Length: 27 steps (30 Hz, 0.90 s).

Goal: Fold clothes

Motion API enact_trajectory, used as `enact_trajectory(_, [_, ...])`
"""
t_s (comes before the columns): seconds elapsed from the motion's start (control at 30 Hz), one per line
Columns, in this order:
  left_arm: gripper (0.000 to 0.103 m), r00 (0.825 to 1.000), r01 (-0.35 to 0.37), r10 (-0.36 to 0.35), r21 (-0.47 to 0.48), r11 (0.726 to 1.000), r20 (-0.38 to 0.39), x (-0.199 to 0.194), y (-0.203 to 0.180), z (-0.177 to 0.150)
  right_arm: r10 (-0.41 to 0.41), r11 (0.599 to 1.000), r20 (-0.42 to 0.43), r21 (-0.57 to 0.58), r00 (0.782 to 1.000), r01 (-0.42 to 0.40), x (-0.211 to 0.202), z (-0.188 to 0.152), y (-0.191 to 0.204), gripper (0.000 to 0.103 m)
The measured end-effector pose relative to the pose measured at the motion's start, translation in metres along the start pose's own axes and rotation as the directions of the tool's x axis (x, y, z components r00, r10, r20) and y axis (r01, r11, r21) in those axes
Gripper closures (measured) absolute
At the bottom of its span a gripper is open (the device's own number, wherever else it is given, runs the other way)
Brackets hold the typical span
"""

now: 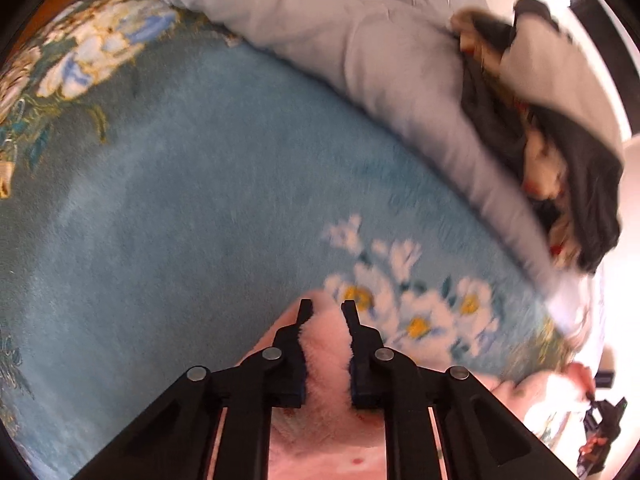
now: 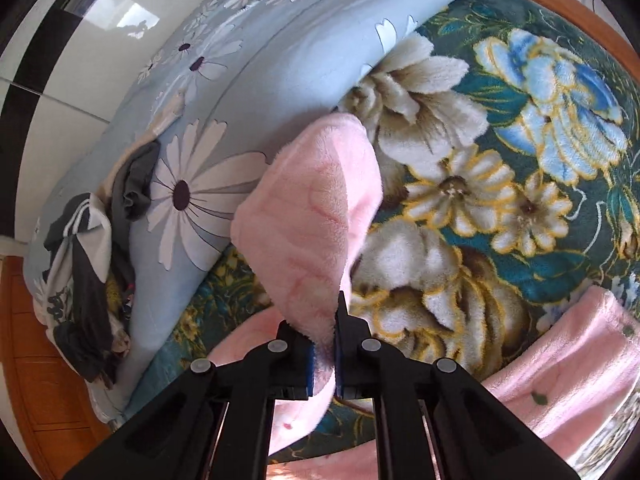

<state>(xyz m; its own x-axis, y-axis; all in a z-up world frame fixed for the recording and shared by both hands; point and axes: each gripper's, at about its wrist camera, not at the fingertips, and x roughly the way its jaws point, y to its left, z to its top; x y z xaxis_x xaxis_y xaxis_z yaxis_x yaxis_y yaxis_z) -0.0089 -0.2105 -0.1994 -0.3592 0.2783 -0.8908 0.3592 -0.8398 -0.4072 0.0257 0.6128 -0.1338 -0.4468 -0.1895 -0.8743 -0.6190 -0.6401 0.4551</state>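
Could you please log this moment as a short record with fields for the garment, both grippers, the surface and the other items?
garment: pink fleece garment, partly lifted
left hand-held gripper: shut on pink fleece garment
right hand-held gripper: shut on pink fleece garment
surface: teal floral blanket
other items: grey daisy-print duvet; pile of dark clothes on it

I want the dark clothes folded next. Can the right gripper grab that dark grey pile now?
Probably not yet: the right gripper is shut on the fluffy pink garment, and the dark grey clothes pile lies well off on the pale-blue daisy quilt.

floral bed blanket [image 2: 560, 92] — white tiled wall [image 2: 80, 80]
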Motion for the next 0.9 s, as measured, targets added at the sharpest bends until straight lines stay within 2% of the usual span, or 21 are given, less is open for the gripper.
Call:
enact_trajectory(0.1, [0.089, 0.989, 0.081, -0.079, -0.005, 0.997, 0.124, -0.036, -0.005, 0.012, 0.13, 0.99, 0.056, -0.055, 0.99, -0.127, -0.027, 0.016, 0.033, 0.096])
enact_trajectory(0.2, [0.089, 0.965, 0.137, -0.135, 0.004, 0.991, 0.223, -0.065, -0.005, 0.018, 0.28, 0.956, 0.157, -0.13, 0.947, -0.261, -0.067, 0.024, 0.054, 0.097])
enact_trajectory(0.23, [0.089, 0.964, 0.127, -0.124, 0.003, 0.992, 0.236, -0.068, -0.003, 0.024, 0.319, 0.944, 0.194, -0.15, 0.927, -0.294, -0.079, 0.025, 0.053, 0.097])
enact_trajectory(0.3, [0.089, 0.975, 0.079, -0.073, -0.02, 0.997, 0.209, -0.059, 0.006, 0.03, 0.396, 0.915, 0.266, -0.194, 0.879, -0.354, -0.105, 0.025, 0.049, 0.097])
enact_trajectory(0.33, [0.089, 0.984, 0.052, -0.045, -0.04, 0.998, 0.175, -0.048, 0.012, 0.03, 0.387, 0.92, 0.286, -0.183, 0.877, -0.346, -0.107, 0.023, 0.039, 0.097])
enact_trajectory(0.37, [0.089, 0.99, 0.025, -0.016, -0.06, 0.998, 0.141, -0.036, 0.018, 0.028, 0.365, 0.93, 0.302, -0.164, 0.881, -0.329, -0.106, 0.019, 0.026, 0.097])
enact_trajectory(0.4, [0.089, 0.994, -0.003, 0.011, -0.078, 0.997, 0.105, -0.025, 0.024, 0.027, 0.32, 0.947, 0.291, -0.122, 0.902, -0.296, -0.095, 0.015, 0.009, 0.097])
enact_trajectory(0.47, [0.089, 0.997, -0.035, 0.043, -0.118, 0.992, 0.061, -0.007, 0.032, 0.025, 0.174, 0.984, 0.212, -0.018, 0.961, -0.175, -0.057, 0.009, -0.029, 0.097])
enact_trajectory(0.53, [0.089, 0.998, -0.031, 0.04, -0.157, 0.987, 0.051, 0.001, 0.035, 0.023, 0.073, 0.993, 0.124, 0.083, 0.99, -0.083, -0.018, -0.003, -0.067, 0.097])
enact_trajectory(0.6, [0.089, 0.998, -0.026, 0.036, -0.166, 0.986, 0.056, 0.001, 0.032, 0.029, 0.037, 0.984, 0.082, 0.171, 0.996, -0.051, 0.003, -0.016, -0.097, 0.097])
enact_trajectory(0.7, [0.089, 0.997, -0.027, 0.038, -0.138, 0.99, 0.075, -0.005, 0.019, 0.044, 0.0, 0.977, 0.057, 0.212, 0.998, -0.012, 0.017, -0.022, -0.113, 0.097])
enact_trajectory(0.8, [0.089, 0.994, -0.025, 0.036, -0.107, 0.994, 0.106, -0.007, 0.007, 0.057, -0.008, 0.98, 0.059, 0.2, 0.998, -0.004, 0.016, -0.018, -0.113, 0.097])
enact_trajectory(0.9, [0.085, 0.995, -0.069, 0.075, -0.09, 0.993, 0.06, 0.009, 0.001, 0.065, -0.041, 0.987, 0.057, 0.155, 0.998, 0.031, 0.015, -0.012, -0.103, 0.097])
